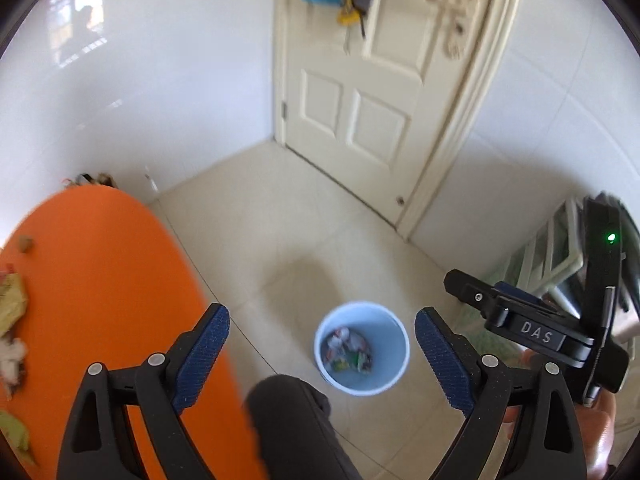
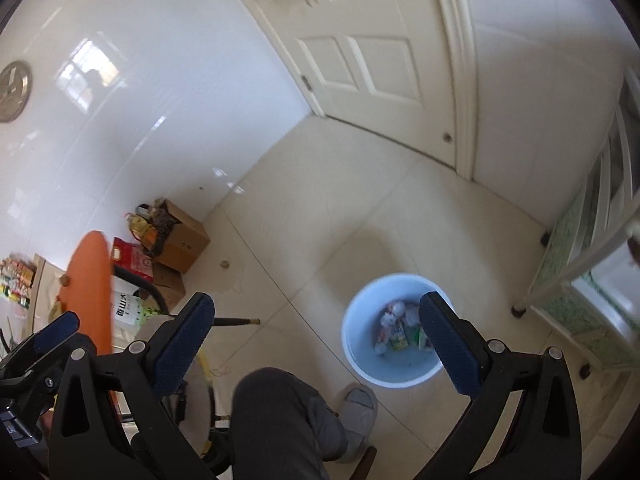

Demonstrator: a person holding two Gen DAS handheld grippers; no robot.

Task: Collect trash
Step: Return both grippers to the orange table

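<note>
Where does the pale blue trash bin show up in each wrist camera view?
Left wrist: pale blue trash bin sits low centre, on the floor between the spread fingers.
Right wrist: the bin sits lower right, its right rim behind one finger.
Shared landmark: the white panelled door beyond it.

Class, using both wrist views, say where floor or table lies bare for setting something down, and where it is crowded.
Bare: the floor tiles between the blue bin and the door; the orange table along its right side. Crowded: the table's left edge with scraps; the wall corner with cardboard boxes.
</note>
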